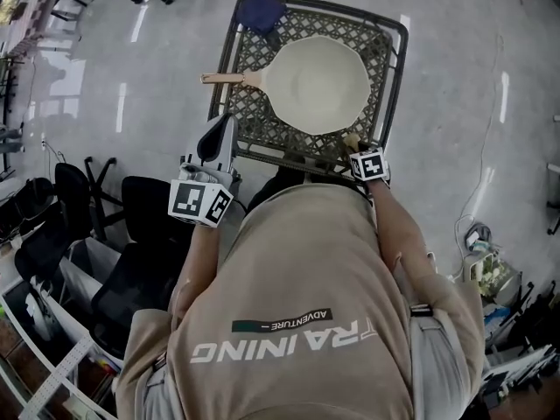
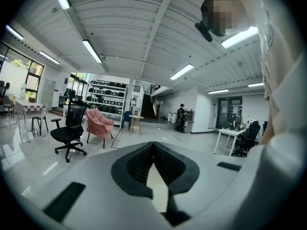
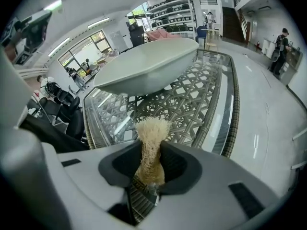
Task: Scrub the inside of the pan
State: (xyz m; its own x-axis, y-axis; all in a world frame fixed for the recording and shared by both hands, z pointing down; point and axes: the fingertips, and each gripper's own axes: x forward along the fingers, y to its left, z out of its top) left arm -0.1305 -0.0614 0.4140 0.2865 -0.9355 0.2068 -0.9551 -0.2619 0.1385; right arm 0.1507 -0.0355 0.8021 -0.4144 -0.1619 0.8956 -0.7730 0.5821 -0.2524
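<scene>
Beside the pan [image 1: 317,86], right gripper [image 3: 150,153] clamped on loofah scrubber [image 3: 152,128], left gripper [image 2: 153,147] closed, empty

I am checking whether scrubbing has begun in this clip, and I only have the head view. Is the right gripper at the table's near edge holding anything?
Observer: Yes. The right gripper view shows the right gripper shut on a tan fibre scrubber, whose tuft sticks out past the jaws.
Operator: Is the scrubber touching the pan?
Observer: No. The pan sits ahead of the tuft and apart from it, on the lattice table.
Operator: And the left gripper?
Observer: In its own view the left gripper has its jaws together with nothing between them. It faces the open room, not the pan.
</scene>
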